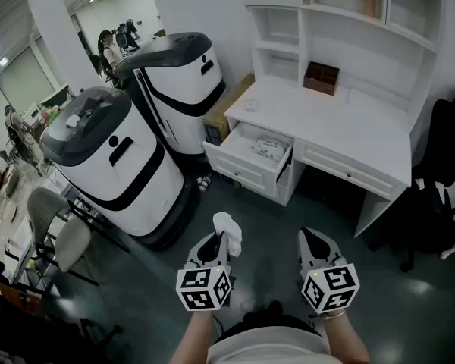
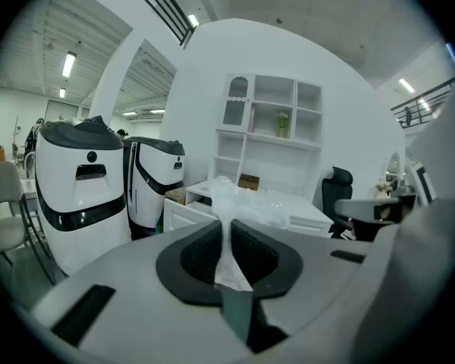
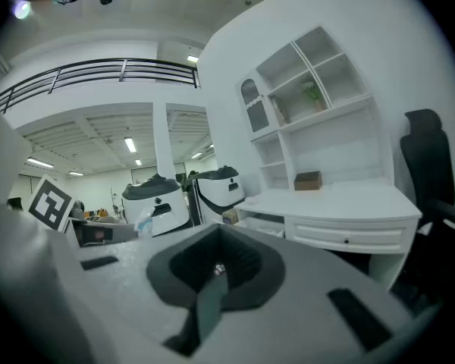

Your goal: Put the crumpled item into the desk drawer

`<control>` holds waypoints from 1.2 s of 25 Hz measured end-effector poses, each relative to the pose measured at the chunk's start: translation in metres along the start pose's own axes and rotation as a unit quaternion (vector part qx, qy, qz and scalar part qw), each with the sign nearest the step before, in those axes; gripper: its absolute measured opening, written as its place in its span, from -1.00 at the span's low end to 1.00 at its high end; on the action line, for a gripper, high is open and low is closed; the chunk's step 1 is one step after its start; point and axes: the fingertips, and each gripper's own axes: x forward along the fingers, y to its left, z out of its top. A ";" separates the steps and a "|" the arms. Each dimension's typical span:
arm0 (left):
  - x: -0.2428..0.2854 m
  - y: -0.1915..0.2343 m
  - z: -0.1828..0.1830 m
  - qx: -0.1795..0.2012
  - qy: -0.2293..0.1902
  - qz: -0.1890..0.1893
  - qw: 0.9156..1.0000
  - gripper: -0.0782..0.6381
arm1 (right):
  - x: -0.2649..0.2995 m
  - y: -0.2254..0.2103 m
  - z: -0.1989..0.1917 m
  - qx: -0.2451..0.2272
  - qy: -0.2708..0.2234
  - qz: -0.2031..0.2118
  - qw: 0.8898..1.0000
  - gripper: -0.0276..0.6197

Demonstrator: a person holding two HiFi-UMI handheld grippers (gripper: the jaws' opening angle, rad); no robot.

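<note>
- Clamping the crumpled item, possibly plastic film, in left gripper.
- Holding right gripper pressed together, empty.
- Facing open desk drawer well ahead, nearer left gripper.

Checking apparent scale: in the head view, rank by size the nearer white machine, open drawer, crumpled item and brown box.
1. nearer white machine
2. open drawer
3. crumpled item and brown box look about alike; the item is nearer the camera, so unranked.
</note>
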 end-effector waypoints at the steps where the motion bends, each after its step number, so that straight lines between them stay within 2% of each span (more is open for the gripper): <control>1: -0.001 -0.002 -0.001 0.000 0.001 0.001 1.000 -0.70 | -0.002 -0.001 -0.001 0.000 0.002 0.001 1.000 -0.91; 10: 0.005 -0.012 -0.001 -0.010 -0.002 0.004 1.000 -0.70 | -0.004 -0.010 0.007 0.002 -0.019 0.005 1.000 -0.91; 30: 0.009 -0.024 0.010 0.008 -0.012 0.023 1.000 -0.70 | -0.006 -0.034 0.017 0.010 -0.035 -0.001 0.999 -0.91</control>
